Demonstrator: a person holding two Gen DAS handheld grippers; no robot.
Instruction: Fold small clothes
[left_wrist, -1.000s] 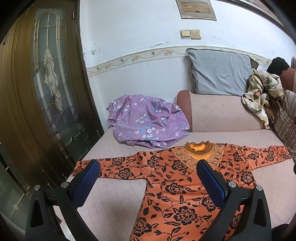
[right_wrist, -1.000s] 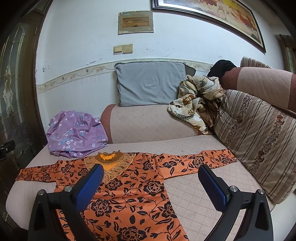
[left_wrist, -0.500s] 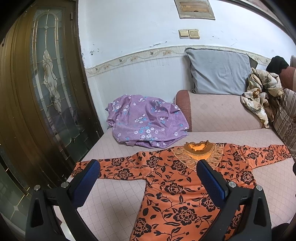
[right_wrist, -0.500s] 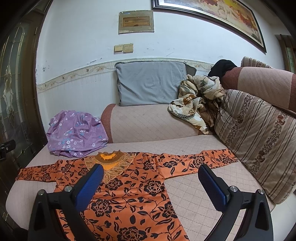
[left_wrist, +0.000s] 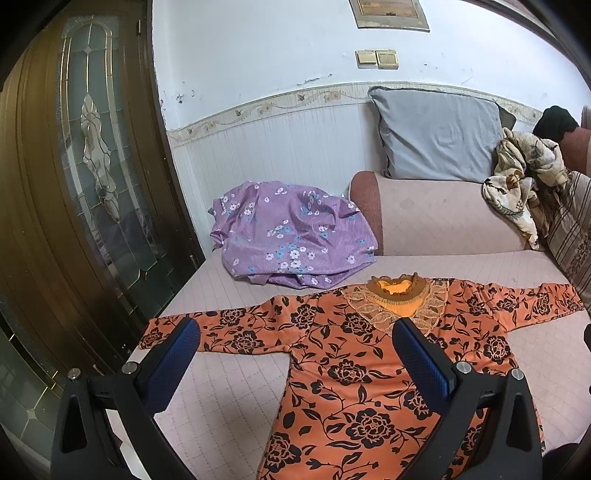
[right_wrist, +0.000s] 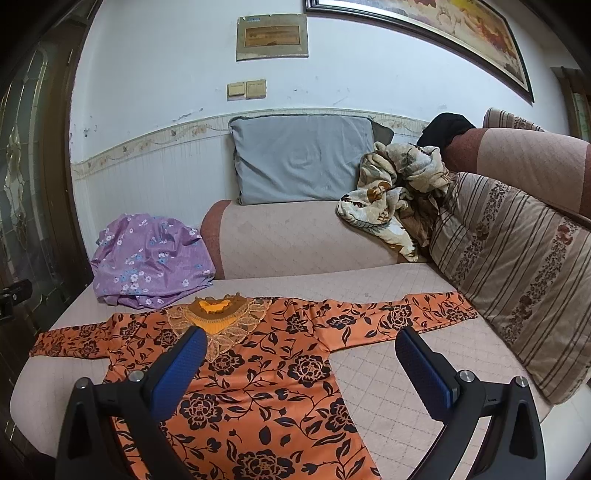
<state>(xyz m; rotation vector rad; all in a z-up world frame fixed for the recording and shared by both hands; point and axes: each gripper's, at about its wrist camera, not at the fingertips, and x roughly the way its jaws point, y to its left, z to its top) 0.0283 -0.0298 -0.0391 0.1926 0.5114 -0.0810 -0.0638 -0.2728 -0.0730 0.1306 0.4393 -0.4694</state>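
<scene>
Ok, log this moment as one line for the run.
stage: pre-fold | orange floral top: flat, sleeves spread | left gripper: open, empty | right gripper: open, empty

Matt cloth blouse (left_wrist: 354, 354), quilted sofa cover (left_wrist: 229, 398)

**Orange top spread flat, left gripper above it**

The orange floral top (left_wrist: 369, 354) lies flat on the sofa seat (left_wrist: 229, 398), sleeves outstretched. The left gripper (left_wrist: 295, 362) hovers over it, jaws wide apart, holding nothing. A crumpled purple floral cloth (left_wrist: 291, 240) sits behind the top, beside a grey pillow (left_wrist: 436, 140).
</scene>
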